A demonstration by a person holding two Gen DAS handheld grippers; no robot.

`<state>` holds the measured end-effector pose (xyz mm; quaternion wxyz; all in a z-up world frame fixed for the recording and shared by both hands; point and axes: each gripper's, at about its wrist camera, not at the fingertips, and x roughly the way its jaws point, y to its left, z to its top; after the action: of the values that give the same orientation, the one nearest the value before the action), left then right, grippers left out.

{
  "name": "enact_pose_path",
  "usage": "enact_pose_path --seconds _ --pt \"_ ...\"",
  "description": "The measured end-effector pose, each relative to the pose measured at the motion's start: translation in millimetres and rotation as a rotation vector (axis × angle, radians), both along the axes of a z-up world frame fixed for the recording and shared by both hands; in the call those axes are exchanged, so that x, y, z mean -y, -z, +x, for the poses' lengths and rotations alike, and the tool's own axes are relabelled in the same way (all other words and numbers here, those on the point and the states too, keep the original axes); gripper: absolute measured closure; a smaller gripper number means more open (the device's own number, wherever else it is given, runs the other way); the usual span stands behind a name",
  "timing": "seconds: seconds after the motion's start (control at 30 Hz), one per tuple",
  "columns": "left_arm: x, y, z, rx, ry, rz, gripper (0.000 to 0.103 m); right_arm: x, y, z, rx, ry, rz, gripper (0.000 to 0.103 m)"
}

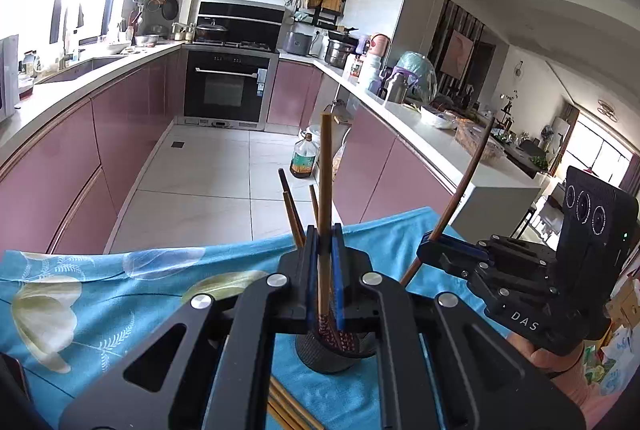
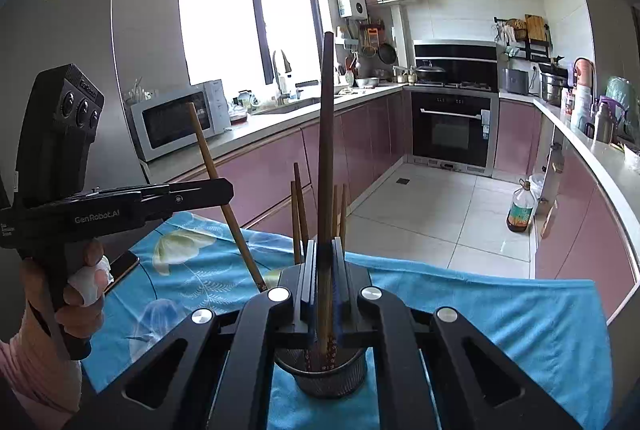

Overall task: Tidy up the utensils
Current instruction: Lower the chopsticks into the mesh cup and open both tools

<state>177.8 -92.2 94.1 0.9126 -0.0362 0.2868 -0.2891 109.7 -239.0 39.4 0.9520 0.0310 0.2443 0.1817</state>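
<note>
My left gripper (image 1: pixel 323 242) is shut on a light wooden chopstick (image 1: pixel 325 198), upright, its patterned tip down in a dark mesh utensil cup (image 1: pixel 332 354). My right gripper (image 2: pixel 325 254) is shut on a darker chopstick (image 2: pixel 326 150), also upright over the same cup (image 2: pixel 328 378). Several other chopsticks (image 2: pixel 298 214) stand in the cup. The right gripper also shows in the left wrist view (image 1: pixel 432 250) at the right, the left gripper in the right wrist view (image 2: pixel 228 190) at the left. The cup stands on a blue floral cloth (image 1: pixel 100 294).
More chopsticks (image 1: pixel 288 410) lie on the cloth below the cup. A phone (image 2: pixel 122 266) lies on the cloth at the left. Beyond the cloth's edge is the kitchen floor with an oil bottle (image 2: pixel 520 206), pink cabinets and an oven (image 1: pixel 228 90).
</note>
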Motion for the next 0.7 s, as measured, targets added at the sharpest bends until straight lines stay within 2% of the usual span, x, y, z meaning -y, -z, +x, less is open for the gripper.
enact_pose_path --seconds 0.33,0.47,0.7 --pt "18.9 40.4 18.1 -0.107 0.051 0.128 0.096 -3.3 28.6 22.4 -0.157 -0.019 -0.023 0.097" --pt "23.0 51.7 25.8 -0.129 0.052 0.144 0.095 -3.5 37.6 30.8 -0.194 -0.013 -0.013 0.097" --pt "28.9 60.3 41.8 -0.153 0.024 0.152 0.092 -3.9 40.1 37.8 -0.204 0.004 -0.002 0.095"
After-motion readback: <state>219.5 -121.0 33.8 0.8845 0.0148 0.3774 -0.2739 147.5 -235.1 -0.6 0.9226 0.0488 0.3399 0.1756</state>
